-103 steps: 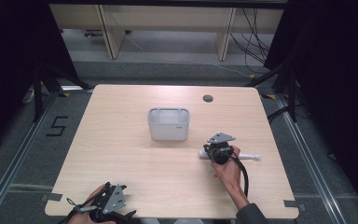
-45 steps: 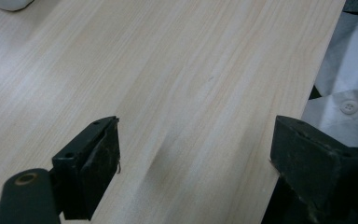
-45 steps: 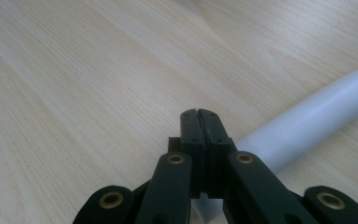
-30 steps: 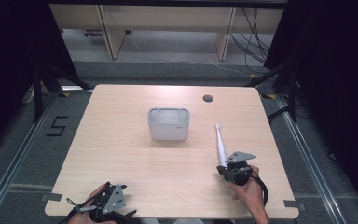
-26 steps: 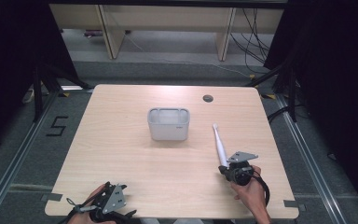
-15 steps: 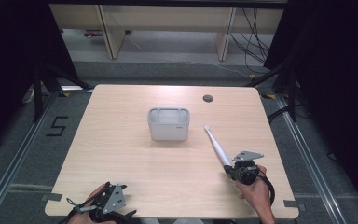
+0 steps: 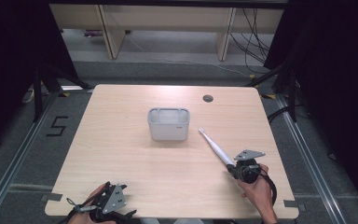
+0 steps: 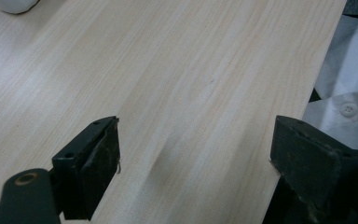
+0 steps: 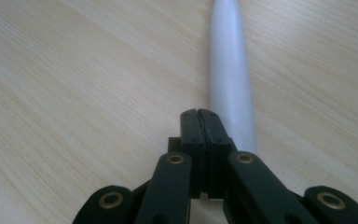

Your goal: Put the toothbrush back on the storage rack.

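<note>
I'm keeping the right gripper (image 7: 235, 169) clenched on what looks like a white toothbrush (image 7: 216, 148) angled toward the grey bin (image 7: 168, 124), w/ left gripper (image 8: 193, 158) released; thin grip, so it's risking pivoting out.

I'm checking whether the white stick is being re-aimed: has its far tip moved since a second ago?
Yes. The white stick, held by the right gripper, has swung its tip left, nearer the grey bin.
</note>
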### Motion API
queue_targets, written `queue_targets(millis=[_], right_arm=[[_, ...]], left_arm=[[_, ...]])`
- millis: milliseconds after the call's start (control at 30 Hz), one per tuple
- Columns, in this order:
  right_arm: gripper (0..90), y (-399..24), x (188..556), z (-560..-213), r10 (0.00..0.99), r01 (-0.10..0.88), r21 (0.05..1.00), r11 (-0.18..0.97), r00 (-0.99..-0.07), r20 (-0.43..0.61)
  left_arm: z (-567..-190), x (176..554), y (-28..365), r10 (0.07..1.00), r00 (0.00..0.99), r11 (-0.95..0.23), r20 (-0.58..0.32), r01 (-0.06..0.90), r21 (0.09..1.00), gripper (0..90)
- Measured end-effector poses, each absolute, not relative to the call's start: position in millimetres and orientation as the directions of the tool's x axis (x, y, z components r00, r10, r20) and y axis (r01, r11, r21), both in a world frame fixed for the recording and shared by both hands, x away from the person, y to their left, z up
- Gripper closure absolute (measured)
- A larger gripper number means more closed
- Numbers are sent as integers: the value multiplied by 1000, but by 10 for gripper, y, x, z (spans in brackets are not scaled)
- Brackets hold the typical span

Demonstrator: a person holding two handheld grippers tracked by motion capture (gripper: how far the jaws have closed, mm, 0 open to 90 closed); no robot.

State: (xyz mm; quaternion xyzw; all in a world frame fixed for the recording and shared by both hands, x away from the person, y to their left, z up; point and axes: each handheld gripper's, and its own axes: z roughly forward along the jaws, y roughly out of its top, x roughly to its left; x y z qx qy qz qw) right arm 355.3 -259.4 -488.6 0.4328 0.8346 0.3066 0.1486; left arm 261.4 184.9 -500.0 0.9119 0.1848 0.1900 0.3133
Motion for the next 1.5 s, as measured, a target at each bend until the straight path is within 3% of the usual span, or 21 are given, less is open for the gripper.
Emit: queue_targets(millis=[100,367,567,667,700,933,1500], right_arm=[[863,-2584,3559,-4872,804,614,643,458,-595,-3],[630,-2454,3578,-4731,791,601,622,502,-610,-49],[558,-2446,3726,-4589,779,585,609,535,-620,-89],[556,-2453,3784,-4558,780,594,605,530,-621,-75],[543,-2448,3854,-4550,805,645,582,495,-592,-29],[531,-2475,4104,-4581,807,689,508,517,-591,-21],[540,-2215,4487,-4642,773,696,416,585,-633,-27]], left_arm=[[-5002,2623,1852,454,859,-740,236,216,636,155],[-5001,2625,1854,458,859,-736,229,221,640,155],[-5010,2632,1849,465,858,-723,219,225,653,155],[-5002,2639,1861,455,861,-736,228,220,640,155],[-4997,2641,1866,452,863,-740,227,220,636,155],[-5008,2641,1857,457,859,-735,228,220,642,155],[-5010,2640,1856,458,860,-730,224,220,647,154]])
